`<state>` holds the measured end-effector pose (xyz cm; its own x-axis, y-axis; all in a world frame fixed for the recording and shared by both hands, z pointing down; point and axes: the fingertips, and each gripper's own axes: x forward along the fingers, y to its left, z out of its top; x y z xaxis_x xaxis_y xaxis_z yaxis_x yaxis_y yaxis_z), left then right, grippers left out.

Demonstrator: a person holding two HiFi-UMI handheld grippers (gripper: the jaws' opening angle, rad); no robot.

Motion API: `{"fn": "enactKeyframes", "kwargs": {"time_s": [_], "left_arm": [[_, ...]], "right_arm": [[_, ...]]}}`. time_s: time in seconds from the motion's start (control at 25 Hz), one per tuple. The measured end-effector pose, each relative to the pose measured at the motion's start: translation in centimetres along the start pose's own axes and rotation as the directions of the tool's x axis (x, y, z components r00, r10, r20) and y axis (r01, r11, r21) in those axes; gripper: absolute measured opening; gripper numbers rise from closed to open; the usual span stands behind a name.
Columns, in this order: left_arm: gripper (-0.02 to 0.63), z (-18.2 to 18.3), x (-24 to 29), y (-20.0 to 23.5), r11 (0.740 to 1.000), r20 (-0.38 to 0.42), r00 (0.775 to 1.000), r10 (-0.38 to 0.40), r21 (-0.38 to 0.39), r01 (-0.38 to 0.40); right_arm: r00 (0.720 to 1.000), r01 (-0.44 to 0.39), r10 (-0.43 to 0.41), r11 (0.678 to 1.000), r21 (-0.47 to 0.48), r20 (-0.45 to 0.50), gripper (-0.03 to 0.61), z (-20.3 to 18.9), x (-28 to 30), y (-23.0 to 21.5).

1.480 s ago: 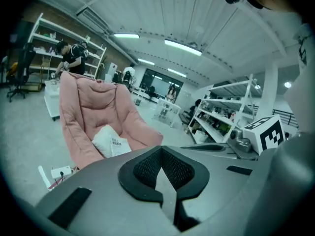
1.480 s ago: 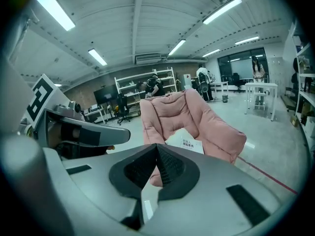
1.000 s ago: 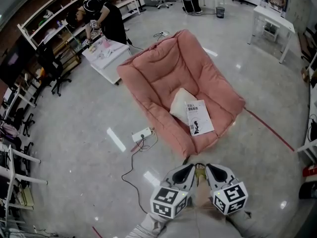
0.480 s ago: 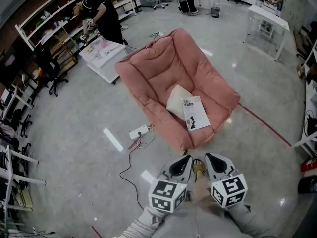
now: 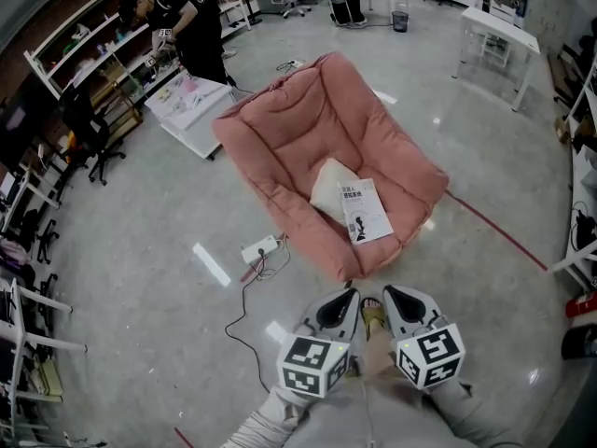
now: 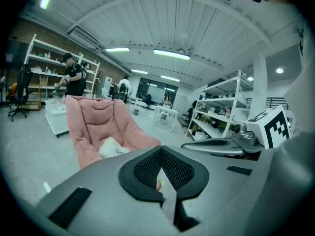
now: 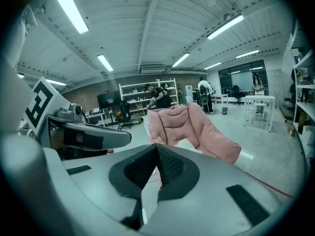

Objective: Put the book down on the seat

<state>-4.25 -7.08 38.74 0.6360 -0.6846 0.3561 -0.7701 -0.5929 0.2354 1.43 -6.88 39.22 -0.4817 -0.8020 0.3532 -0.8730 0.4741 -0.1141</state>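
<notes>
White paperback book [image 5: 366, 212] lies on the front of the padded pink armchair's [image 5: 298, 124] seat, against a white cushion [image 5: 326, 183], long axis pointing roughly away from me. My left gripper [image 5: 347, 299] and right gripper [image 5: 392, 297] hang side by side, jaws pressed together and empty. The book is straight ahead, well apart, neither gripper clearly nearer.

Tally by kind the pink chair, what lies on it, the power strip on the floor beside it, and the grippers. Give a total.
Chair: 1
Book: 1
Pillow: 1
Power strip: 1
Grippers: 2 (left gripper, right gripper)
Total: 6
</notes>
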Motion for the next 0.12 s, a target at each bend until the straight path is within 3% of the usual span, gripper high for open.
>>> {"fn": "enactKeyframes", "kwargs": {"time_s": [0.12], "left_arm": [[0.006, -0.02, -0.06, 0.03, 1.0, -0.001, 1.0, -0.003, -0.006, 0.003]], "right_arm": [[1.0, -0.001, 0.001, 1.0, 0.003, -0.001, 0.005, 0.01, -0.06, 0.17]]}}
